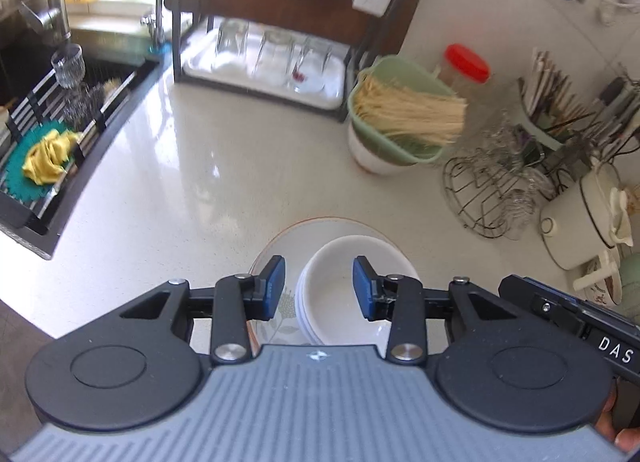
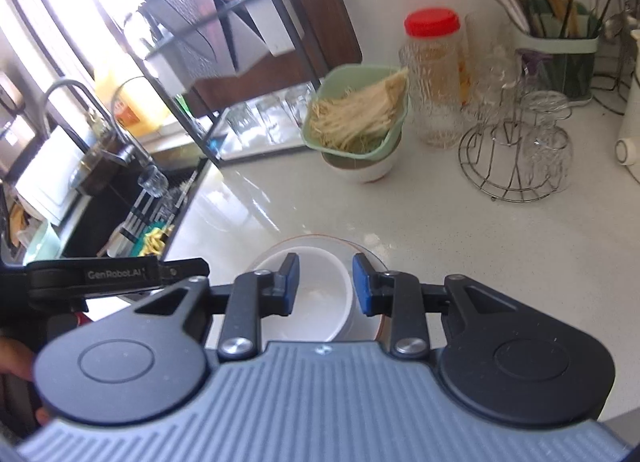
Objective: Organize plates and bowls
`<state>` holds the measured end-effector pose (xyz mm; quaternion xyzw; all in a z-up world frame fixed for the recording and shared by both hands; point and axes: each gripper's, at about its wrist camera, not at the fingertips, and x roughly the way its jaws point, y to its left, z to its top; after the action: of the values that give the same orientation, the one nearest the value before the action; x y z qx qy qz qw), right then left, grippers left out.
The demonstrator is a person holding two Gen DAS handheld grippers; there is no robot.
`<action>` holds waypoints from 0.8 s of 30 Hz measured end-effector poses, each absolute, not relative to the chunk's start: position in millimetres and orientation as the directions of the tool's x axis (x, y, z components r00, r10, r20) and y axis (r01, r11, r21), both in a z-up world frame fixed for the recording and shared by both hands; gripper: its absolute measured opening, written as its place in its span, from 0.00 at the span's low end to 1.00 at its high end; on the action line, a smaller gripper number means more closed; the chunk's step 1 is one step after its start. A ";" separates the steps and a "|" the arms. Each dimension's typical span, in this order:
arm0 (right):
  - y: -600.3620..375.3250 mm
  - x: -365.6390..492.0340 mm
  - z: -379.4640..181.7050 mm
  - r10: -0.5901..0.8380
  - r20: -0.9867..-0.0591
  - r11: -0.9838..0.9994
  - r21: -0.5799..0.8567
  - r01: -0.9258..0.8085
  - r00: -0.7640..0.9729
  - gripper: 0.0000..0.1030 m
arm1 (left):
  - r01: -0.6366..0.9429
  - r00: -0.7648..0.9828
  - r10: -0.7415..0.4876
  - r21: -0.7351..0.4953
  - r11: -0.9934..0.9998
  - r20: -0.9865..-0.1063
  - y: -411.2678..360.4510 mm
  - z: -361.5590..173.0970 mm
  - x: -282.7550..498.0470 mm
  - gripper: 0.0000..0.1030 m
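A stack of white bowls [image 1: 344, 294] sits on a flower-patterned plate [image 1: 280, 322] with a brown rim on the pale counter, near its front edge. My left gripper [image 1: 319, 288] is open and empty, hovering just above the bowls. In the right wrist view the same bowls [image 2: 320, 294] rest on the plate [image 2: 372, 258]. My right gripper [image 2: 326, 284] is open and empty, with its jaws either side of the bowls' right rim. The left gripper's body [image 2: 112, 276] shows at the left of that view.
A dish rack [image 1: 264, 66] with glasses stands at the back. A green colander of noodles [image 1: 400, 110] sits in a white bowl. A red-lidded jar [image 2: 432, 78], a wire glass stand [image 2: 516, 150], a chopstick holder [image 2: 556, 58] and a white pot [image 1: 588, 218] are right. The sink [image 1: 52, 134] is left.
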<state>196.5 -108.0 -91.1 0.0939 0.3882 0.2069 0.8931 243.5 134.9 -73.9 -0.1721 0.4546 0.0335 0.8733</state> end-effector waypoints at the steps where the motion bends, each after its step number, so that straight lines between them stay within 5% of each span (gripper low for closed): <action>1: -109.8 189.0 -88.0 0.444 -0.645 0.896 0.327 -0.301 0.622 0.31 | -0.210 0.595 -0.094 -0.267 0.940 -0.798 133.7 -68.8 236.1 0.42; 24: -126.0 25.2 -46.9 0.407 -0.471 0.912 0.252 -0.322 0.783 0.32 | -0.111 0.711 -0.054 -0.187 0.976 -0.702 107.3 -3.6 56.0 0.44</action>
<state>25.2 -126.0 -46.9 0.0791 0.2667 0.1938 0.9408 56.0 107.3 -3.6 -0.1079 0.3801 0.0155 0.9185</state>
